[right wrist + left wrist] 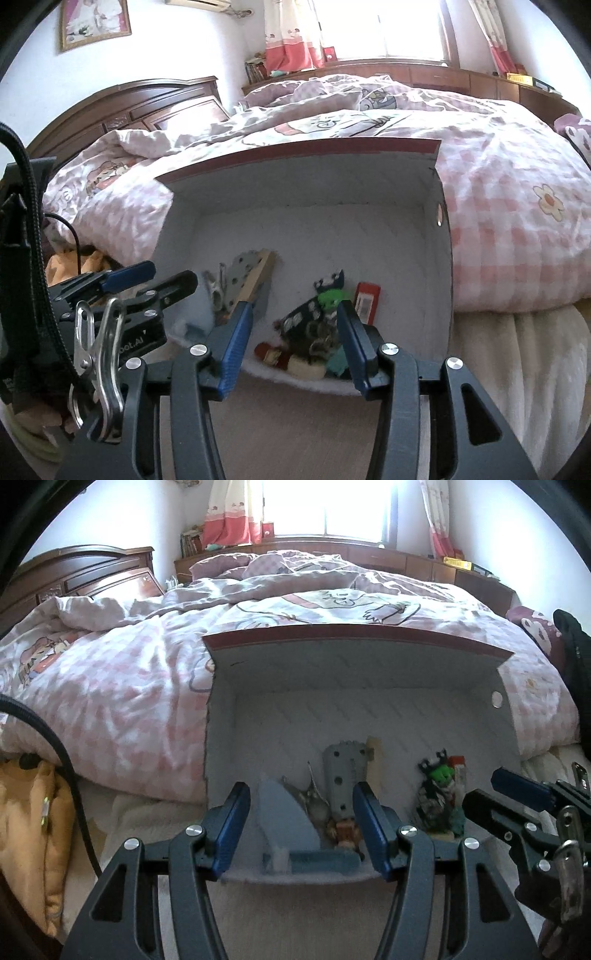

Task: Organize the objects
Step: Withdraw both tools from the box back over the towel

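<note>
A white cardboard box (369, 709) with a red rim lies open toward me on the bed's near edge; it also shows in the right wrist view (314, 229). Inside lie a grey perforated piece (341, 775), a pale blue flat shape (286, 819), a small metal item (316, 805), a dark keychain cluster with a green figure (439, 794) (325, 314) and a red packet (365, 301). My left gripper (301, 823) is open and empty at the box's front lip. My right gripper (295, 339) is open and empty just before the keychain cluster.
A bed with a pink checked quilt (129, 672) fills the room behind the box. A dark wood headboard (74, 576) stands at left. An orange cloth (33, 812) lies at lower left. A black cable (66, 775) hangs at left.
</note>
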Action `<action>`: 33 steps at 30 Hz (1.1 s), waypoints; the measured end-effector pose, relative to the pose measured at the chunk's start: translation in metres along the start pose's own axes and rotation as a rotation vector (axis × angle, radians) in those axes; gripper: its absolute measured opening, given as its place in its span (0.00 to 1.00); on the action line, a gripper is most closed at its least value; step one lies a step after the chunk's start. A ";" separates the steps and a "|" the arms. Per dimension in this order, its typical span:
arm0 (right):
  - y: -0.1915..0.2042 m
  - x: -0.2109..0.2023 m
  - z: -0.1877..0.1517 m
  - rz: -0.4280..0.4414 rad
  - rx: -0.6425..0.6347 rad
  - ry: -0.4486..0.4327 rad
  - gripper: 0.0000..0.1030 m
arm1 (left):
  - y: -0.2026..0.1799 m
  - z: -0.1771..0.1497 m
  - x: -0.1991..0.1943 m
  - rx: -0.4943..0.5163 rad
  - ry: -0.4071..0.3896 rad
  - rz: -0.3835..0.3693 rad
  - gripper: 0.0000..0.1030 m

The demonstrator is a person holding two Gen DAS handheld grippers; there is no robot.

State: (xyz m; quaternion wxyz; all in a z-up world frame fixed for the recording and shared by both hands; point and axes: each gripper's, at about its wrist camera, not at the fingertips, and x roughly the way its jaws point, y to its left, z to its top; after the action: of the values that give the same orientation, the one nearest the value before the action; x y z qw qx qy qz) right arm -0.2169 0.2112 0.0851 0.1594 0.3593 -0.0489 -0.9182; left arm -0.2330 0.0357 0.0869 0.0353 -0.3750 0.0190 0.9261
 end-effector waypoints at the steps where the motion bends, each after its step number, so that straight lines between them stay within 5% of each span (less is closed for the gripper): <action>1: 0.002 -0.004 -0.002 0.000 -0.001 0.002 0.47 | 0.000 -0.002 -0.004 0.001 0.001 0.000 0.56; 22: 0.034 -0.067 -0.063 -0.010 0.042 0.105 0.47 | 0.009 -0.080 -0.077 -0.031 0.089 -0.025 0.56; 33: 0.036 -0.071 -0.095 -0.079 0.011 0.053 0.47 | 0.005 -0.113 -0.075 -0.046 0.120 -0.025 0.56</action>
State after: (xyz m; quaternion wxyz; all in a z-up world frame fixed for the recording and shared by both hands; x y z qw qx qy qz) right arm -0.0940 0.2028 0.0682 0.1225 0.3858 -0.0354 -0.9137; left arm -0.1012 0.0197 0.0582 0.0369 -0.4310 -0.0050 0.9016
